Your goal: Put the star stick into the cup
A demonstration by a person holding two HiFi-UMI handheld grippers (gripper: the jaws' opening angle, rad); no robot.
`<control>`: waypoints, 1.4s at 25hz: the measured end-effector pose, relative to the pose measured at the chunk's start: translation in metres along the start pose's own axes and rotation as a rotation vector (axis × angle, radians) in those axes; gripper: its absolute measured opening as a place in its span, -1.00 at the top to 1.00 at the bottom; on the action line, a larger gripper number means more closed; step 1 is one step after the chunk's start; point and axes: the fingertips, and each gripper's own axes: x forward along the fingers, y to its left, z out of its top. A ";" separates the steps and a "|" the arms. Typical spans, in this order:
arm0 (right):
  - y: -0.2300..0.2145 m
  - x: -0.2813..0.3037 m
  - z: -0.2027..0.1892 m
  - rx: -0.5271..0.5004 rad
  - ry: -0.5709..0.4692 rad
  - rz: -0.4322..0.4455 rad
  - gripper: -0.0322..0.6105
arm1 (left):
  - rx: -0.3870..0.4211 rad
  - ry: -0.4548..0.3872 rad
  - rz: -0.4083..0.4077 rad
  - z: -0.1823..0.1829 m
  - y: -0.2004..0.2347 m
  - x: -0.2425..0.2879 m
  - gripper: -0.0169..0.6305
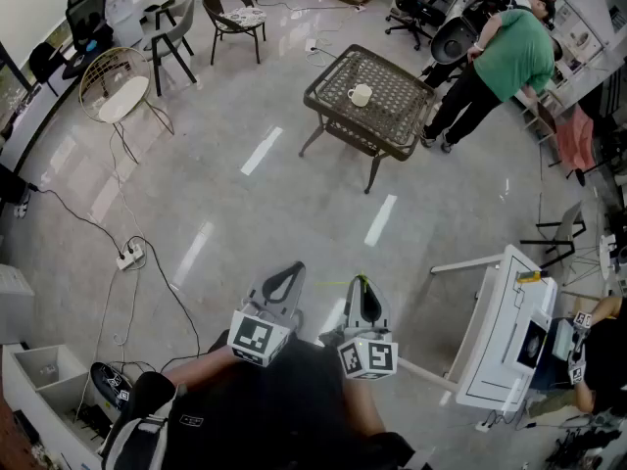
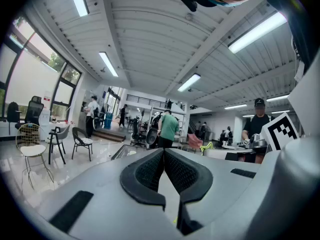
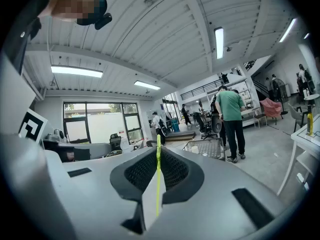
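We are seeing the cup (image 1: 360, 94) sitting on the worktop (image 1: 400, 123). A person (image 1: 505, 62) is standing just right of the worktop, and chairs (image 1: 238, 13) are standing well left of it. The left gripper (image 1: 292, 268) and the right gripper (image 1: 362, 280), the star stick (image 3: 158, 179) between its jaws, are hanging well before it.

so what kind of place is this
Probably a large open-plan office or lab workspace: black office chairs by the wall, a white workbench, and long strip lights on a high ceiling.
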 end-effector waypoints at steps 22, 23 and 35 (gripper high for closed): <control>-0.030 -0.011 0.000 0.026 -0.012 0.023 0.83 | 0.000 0.001 0.001 -0.006 -0.030 0.022 0.90; -0.035 -0.011 -0.001 0.025 -0.011 0.026 0.83 | 0.002 0.002 0.002 -0.007 -0.033 0.026 0.90; -0.079 -0.001 -0.003 0.041 -0.013 0.057 0.83 | -0.008 0.022 0.048 -0.021 -0.047 0.059 0.90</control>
